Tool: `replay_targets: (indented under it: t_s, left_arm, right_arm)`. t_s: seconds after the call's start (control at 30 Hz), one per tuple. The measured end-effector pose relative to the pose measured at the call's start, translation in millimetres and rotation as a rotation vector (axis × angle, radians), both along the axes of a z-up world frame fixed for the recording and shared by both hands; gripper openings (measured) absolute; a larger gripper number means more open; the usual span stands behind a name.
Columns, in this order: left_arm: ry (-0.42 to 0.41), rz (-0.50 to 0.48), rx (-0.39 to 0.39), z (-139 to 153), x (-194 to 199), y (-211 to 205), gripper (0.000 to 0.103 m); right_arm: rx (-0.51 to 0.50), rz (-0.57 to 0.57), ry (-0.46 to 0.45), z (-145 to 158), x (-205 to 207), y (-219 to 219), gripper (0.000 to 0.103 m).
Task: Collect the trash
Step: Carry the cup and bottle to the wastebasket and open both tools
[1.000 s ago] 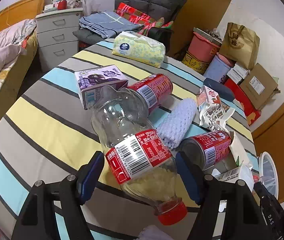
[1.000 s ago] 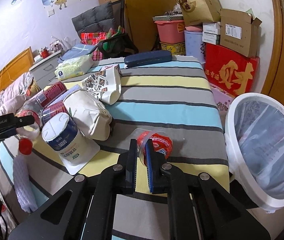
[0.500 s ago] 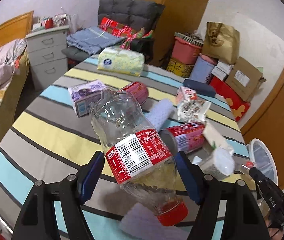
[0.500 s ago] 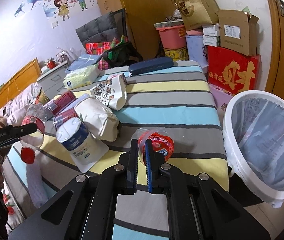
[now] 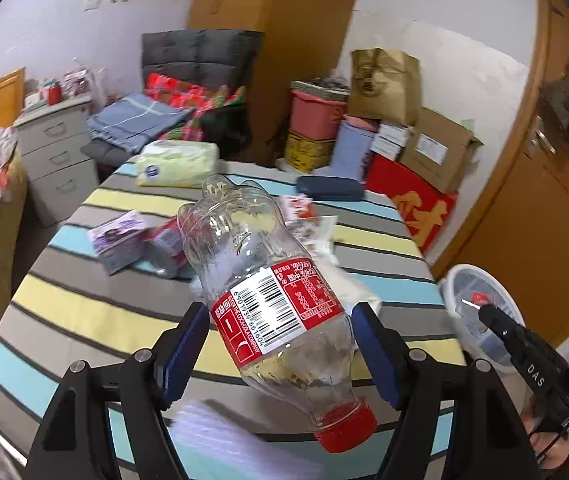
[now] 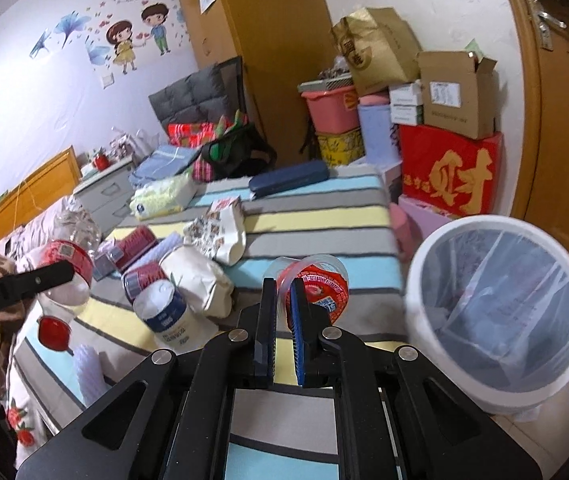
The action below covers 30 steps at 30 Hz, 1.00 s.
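My left gripper is shut on a clear plastic bottle with a red label and red cap, held above the striped table. The bottle also shows in the right wrist view. My right gripper is shut on a clear plastic cup with a red lid, lifted off the table beside the white trash bin. The bin also shows in the left wrist view, lined with a clear bag.
On the table lie red cans, a white tub, a white bag, a printed paper bag, a purple carton, a tissue pack and a blue case. Boxes stand behind the bin.
Both grippers have risen with their loads. The left one lifted the bottle off the table and swung right toward the bin; the right one carried the cup up, closer to the bin.
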State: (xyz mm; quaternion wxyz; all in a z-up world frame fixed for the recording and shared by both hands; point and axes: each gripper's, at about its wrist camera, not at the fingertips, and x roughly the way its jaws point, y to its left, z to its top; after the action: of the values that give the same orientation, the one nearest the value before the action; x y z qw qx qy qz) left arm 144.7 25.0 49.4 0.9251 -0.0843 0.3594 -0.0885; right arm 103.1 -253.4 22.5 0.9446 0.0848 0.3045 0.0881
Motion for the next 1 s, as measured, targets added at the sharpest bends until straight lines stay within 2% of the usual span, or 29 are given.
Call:
replay_targets:
  t_s: [0.27,0.53,0.77,1.0]
  left_arm:
    - [-0.023,-0.132,-0.001,12.2,5.4,-64.7,0.074]
    - [-0.017,-0.292,-0.007,12.4,14.0,-145.1,0.074]
    - [0.007,-0.422,-0.005,4.4,21.8,-214.4,0.074]
    - [0.033,-0.506,0.018,-8.8,31.8,-267.1,0.074]
  right_arm:
    - [-0.004,-0.102,-0.034,12.8,-11.5,-41.5,0.007]
    - [-0.021,-0.197,-0.041,16.8,-18.0,-84.7,0.007]
    - [-0.014,-0.261,0.009,4.4,-15.4,-119.3,0.007]
    - [-0.033,-0.268,0.072,-9.6,-8.3,-144.7,0.007]
